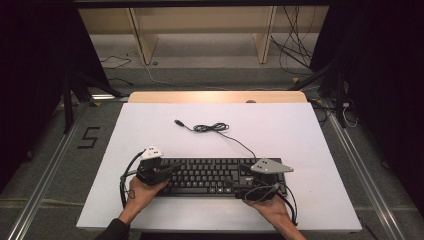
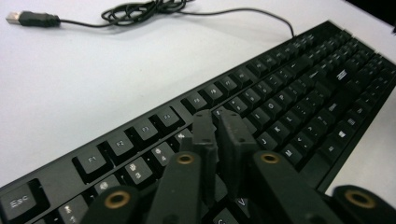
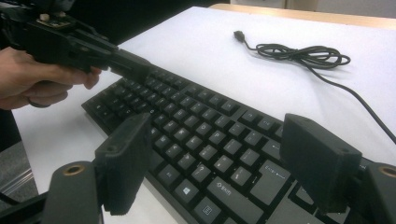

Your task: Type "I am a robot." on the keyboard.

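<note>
White table (image 1: 150,130) lit from above, black keyboard (image 1: 210,175) laid near its front edge, left gripper (image 2: 217,123) held nearly closed over the keys with nothing gripped, right gripper (image 3: 215,158) spread wide, nothing held.

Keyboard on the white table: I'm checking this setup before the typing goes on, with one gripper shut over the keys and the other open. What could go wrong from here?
1. The left gripper, shut, sits over closely packed keys on the keyboard; its tip might press two at once.
2. The right gripper is open, with jaws standing wide above the keys; lowered like this, it could hit several.
3. The loose cable lies coiled behind the keyboard; a push could drag it.
</note>
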The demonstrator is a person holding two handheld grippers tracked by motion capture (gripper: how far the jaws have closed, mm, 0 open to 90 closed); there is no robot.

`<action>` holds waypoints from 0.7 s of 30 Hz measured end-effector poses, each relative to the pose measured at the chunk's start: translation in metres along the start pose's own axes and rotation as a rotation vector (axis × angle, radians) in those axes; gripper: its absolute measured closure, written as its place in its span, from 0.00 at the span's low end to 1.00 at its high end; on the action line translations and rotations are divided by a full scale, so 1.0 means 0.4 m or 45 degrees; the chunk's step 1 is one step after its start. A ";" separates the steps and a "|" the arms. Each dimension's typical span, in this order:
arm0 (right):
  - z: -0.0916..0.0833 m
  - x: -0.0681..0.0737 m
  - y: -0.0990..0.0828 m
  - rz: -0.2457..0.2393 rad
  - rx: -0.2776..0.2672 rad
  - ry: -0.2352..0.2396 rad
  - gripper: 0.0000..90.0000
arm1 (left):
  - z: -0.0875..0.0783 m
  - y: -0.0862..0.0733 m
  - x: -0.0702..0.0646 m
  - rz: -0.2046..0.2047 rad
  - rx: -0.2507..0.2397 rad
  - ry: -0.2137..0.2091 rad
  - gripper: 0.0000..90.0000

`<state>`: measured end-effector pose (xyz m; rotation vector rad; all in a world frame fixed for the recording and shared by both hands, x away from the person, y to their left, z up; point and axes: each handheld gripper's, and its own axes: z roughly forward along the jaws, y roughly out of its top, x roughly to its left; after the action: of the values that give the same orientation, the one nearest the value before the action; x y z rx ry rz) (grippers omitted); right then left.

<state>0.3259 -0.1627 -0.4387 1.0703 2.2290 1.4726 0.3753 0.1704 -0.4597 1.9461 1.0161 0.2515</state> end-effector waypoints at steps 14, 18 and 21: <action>-0.001 0.005 -0.004 -0.006 0.004 0.009 0.29 | 0.047 -0.003 -0.001 -0.006 0.097 -0.015 0.99; 0.000 0.006 -0.004 -0.006 0.006 0.010 0.29 | 0.055 -0.004 0.000 -0.003 0.109 -0.015 0.99; 0.001 0.007 -0.005 -0.005 0.008 0.010 0.29 | 0.061 -0.002 -0.002 0.002 0.118 -0.017 0.99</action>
<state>0.3235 -0.1610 -0.4401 1.0629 2.2412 1.4722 0.3873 0.1549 -0.4742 2.0293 1.0335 0.1955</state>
